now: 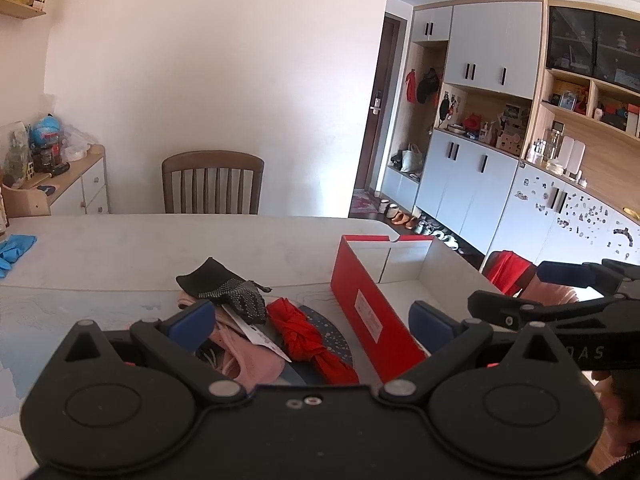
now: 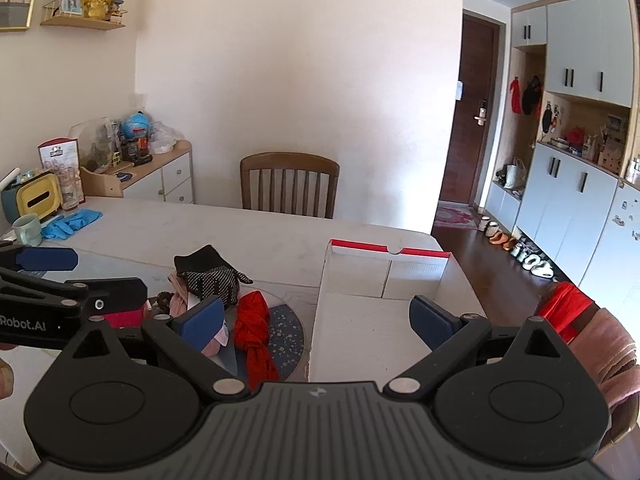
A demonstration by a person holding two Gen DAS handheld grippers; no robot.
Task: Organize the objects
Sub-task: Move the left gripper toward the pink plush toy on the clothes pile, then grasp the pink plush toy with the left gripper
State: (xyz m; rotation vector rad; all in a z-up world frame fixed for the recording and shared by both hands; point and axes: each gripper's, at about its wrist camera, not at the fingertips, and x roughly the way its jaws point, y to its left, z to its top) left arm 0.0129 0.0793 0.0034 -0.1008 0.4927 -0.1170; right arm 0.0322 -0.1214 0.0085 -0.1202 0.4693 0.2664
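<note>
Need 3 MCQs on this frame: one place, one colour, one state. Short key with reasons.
1. Where does the knotted cloth lie relative to the open box?
A. inside it
B. to its left, on the table
C. on the chair

2. What colour is the box's outer side wall?
A. red
B. green
C. yellow

3. How do the left gripper and right gripper stand?
A. both open, empty
B. both shut on cloth
C. left shut on the black glove

Key: B, the cloth sits in the pile beside the box; A, the wall shows red in the left wrist view; A, fingers are spread with nothing between them.
</note>
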